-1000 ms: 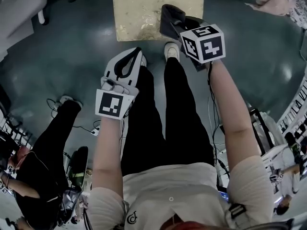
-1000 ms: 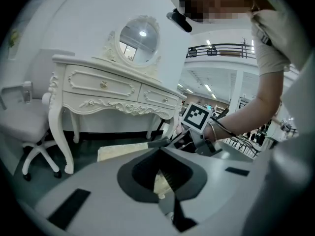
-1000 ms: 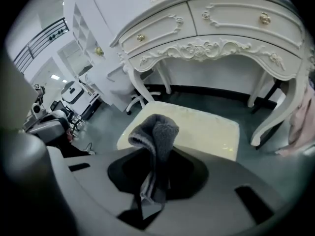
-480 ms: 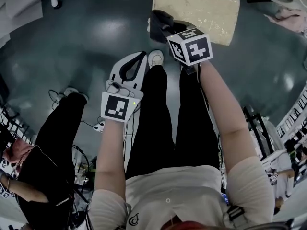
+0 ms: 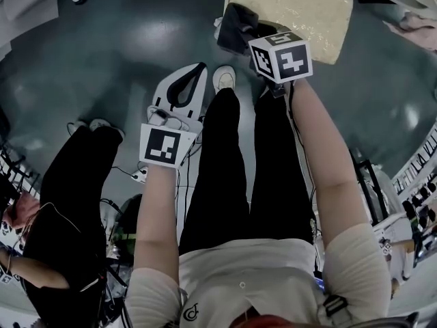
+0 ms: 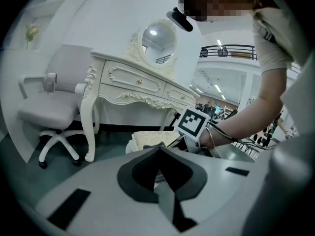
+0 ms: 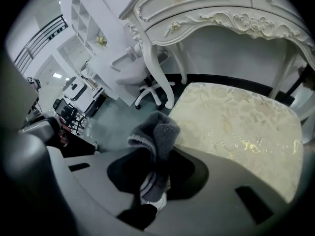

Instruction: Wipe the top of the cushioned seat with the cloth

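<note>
The right tool [image 5: 244, 34] was clamped on a bunched dark grey cloth [image 5: 235, 26], its jaws closed on the lower folds so that the fuzzy top stood up between them in the right gripper view [image 7: 155, 132]. The cushioned seat [image 5: 300, 9], pale gold with a leafy pattern, lay at the top of the head view, just in front of the person's shoes.

Over the last second the cloth had travelled leftward along the seat's near edge. A second earlier it sat over that edge towards the right; half a second earlier it was at the near left corner; now it hung at or just past that corner, mostly over the grey floor [image 5: 136, 39]. (The head camera had swung too, so part of that shift was only the framing.) From the right gripper view the seat [image 7: 236, 127] spread out to the right of the cloth, its top wholly uncovered.

That read as the end of one stroke along the near edge, with most of the top not yet under the cloth; the next pass would likely need to go back across, further in.

The left tool [image 5: 183, 91] hung lower, over the floor, jaws together on nothing [image 6: 160, 154], well apart from the seat.
</note>
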A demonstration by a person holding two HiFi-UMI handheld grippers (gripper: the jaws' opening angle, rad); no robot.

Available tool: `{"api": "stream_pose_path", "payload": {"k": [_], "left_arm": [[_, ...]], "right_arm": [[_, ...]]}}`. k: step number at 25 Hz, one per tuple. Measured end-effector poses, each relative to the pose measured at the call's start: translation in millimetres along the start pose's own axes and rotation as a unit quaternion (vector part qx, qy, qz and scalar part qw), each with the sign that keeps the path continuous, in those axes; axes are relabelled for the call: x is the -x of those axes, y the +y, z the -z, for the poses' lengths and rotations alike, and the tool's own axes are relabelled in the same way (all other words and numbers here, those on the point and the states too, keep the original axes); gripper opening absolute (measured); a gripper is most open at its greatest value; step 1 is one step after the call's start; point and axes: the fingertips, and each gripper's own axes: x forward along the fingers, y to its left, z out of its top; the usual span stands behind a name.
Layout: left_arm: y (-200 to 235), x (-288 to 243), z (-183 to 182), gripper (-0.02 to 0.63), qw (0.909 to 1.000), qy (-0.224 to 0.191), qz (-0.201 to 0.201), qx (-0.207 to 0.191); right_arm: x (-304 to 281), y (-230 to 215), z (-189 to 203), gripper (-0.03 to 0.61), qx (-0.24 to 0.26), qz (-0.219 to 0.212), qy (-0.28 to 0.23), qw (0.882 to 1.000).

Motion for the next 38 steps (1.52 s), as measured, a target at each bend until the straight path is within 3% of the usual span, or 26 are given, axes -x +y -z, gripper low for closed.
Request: {"api": "stream_pose_path", "payload": {"k": [21, 25, 31, 38], "left_arm": [[-115.2, -44.8, -35.3, 0.014, 0.9982, -0.029, 0.045, -0.027], [-138.7, -67.7, -32.2, 0.014, 0.9976, -0.024, 0.054, -0.038], [-171.3, -100.9, -26.4, 0.014, 0.9982, -0.029, 0.050, -0.013], [-197.7, -109.8, -8.7, 0.014, 0.9979, -0.011, 0.061, -0.019]], "right_arm": [[62.1, -82.1, 54.7, 0.092, -0.025, 0.031, -0.005, 0.999], [77.9, -106.1, 68.1, 0.092, -0.013, 0.038, -0.001, 0.999], [98.5, -139.6, 85.7, 0.097, -0.020, 0.034, -0.003, 0.999], [109.7, -157.7, 101.0, 0.097, -0.019, 0.030, -0.002, 0.999]]}}
